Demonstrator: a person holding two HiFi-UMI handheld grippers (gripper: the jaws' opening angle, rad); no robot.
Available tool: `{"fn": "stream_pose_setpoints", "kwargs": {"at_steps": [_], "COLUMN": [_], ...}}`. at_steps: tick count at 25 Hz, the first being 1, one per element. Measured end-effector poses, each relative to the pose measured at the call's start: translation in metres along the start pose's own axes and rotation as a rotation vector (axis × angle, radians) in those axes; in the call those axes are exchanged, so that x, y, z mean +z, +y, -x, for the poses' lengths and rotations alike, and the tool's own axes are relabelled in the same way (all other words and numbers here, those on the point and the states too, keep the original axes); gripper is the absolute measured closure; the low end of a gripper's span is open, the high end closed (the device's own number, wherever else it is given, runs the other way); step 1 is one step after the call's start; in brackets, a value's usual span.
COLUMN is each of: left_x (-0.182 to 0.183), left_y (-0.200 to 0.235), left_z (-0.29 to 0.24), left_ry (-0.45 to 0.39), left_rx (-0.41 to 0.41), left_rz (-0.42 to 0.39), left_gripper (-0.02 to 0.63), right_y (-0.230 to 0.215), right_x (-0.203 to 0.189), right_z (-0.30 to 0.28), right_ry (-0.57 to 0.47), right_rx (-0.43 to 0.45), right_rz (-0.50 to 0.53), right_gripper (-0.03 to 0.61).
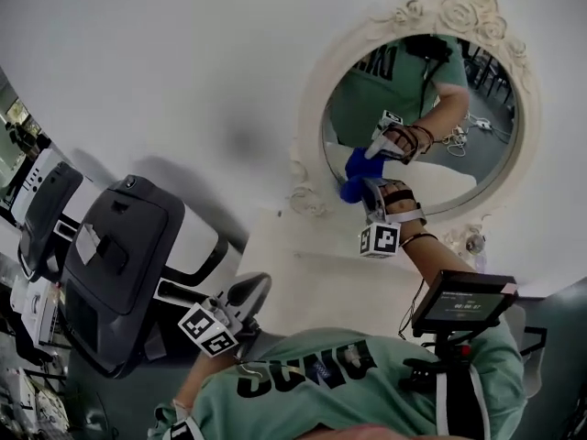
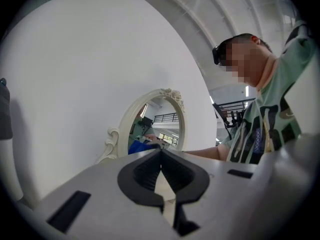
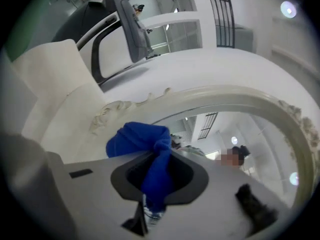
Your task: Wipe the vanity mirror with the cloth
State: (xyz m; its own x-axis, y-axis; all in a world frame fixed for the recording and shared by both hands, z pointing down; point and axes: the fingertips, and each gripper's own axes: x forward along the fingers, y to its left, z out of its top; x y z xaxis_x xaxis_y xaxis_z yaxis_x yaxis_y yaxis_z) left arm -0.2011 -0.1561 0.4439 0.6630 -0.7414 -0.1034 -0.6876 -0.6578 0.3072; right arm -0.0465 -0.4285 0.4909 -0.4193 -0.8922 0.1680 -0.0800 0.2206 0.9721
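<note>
Cloth (image 1: 353, 174) held in right gripper (image 1: 364, 187), at lower left of vanity mirror (image 1: 463, 174). Left gripper (image 1: 249, 293) nearer, well left. Wall (image 1: 183, 62) behind mirror.

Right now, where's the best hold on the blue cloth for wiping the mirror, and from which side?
Probably the narrow twisted neck of the cloth, where the right hand-held gripper is shut on it, coming from the side away from the mirror. The bunched wad then sticks out past the tips, toward the glass.
</note>
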Motion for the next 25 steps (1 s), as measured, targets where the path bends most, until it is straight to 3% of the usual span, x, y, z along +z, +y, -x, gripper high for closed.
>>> {"fn": "stream_pose_setpoints", "kwargs": {"at_steps": [7,11,15,25], "left_x": [0.026,0.041,0.05,0.046], "left_y": [-0.01,-0.012,-0.012,-0.015], "left_z": [-0.01,-0.014,-0.014,-0.019], "left_ry": [-0.076,-0.125,-0.154,-0.131], "left_rx": [-0.04,-0.049,-0.048,-0.052], "left_rz": [-0.063,-0.097,-0.112,-0.099], "left_gripper": [0.603,0.604,0.604,0.604], "right_y": [-0.251,-0.342,-0.371,-0.348], "right_x": [0.016,0.011,-0.004,-0.005], "right_z": [0.061,0.082,0.08,0.068], "right_ry": [-0.037,0.017,0.096,0.135], "right_rx": [-0.431,-0.57,-0.577,-0.554], "right_rz": [0.001,0.028,0.032,0.093], "right_gripper": [0.528,0.528,0.528,0.529]}}
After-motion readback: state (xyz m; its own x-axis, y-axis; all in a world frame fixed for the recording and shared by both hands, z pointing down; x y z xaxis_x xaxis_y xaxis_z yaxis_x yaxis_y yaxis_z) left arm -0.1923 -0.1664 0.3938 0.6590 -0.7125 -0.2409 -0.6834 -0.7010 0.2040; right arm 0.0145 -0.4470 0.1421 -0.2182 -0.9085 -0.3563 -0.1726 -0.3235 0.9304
